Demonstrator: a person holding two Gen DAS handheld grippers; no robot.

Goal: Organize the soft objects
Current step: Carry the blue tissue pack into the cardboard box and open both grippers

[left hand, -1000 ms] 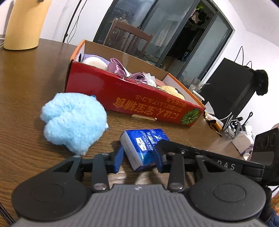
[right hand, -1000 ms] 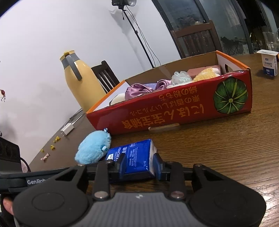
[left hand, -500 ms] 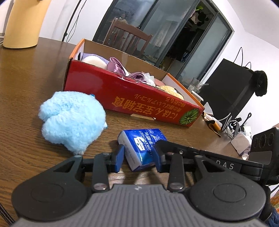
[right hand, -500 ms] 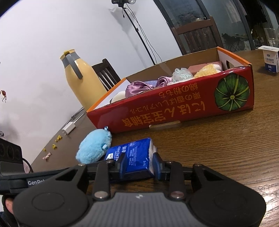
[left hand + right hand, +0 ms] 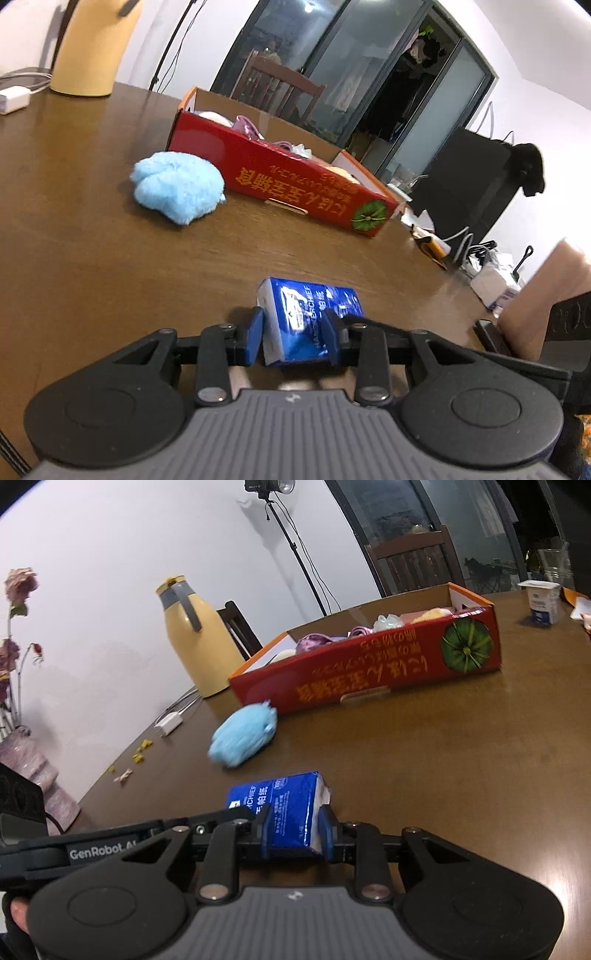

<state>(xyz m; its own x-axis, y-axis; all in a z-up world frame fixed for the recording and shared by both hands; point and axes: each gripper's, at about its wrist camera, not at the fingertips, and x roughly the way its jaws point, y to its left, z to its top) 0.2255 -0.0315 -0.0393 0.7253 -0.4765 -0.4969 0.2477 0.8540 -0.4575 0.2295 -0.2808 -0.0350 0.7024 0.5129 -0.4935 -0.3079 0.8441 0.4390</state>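
Both grippers just lifted the tissue pack (image 5: 310, 321) off the table (image 5: 110, 258). Left gripper (image 5: 293, 338) and right gripper (image 5: 295, 830) both clenched on it. Red box (image 5: 369, 679) at 1 o'clock, so drop-in is next. Blue plush (image 5: 243, 744) waits beside it.

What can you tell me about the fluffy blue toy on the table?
The fluffy blue toy is a small, rounded lump of pale blue plush with long, fuzzy fur. A tiny tuft or tag sticks out at one end. It lies on the brown wooden table, right by the long front wall of the red box; whether they touch is unclear. It looks blurred in the right wrist view. No hand-held gripper touches it.
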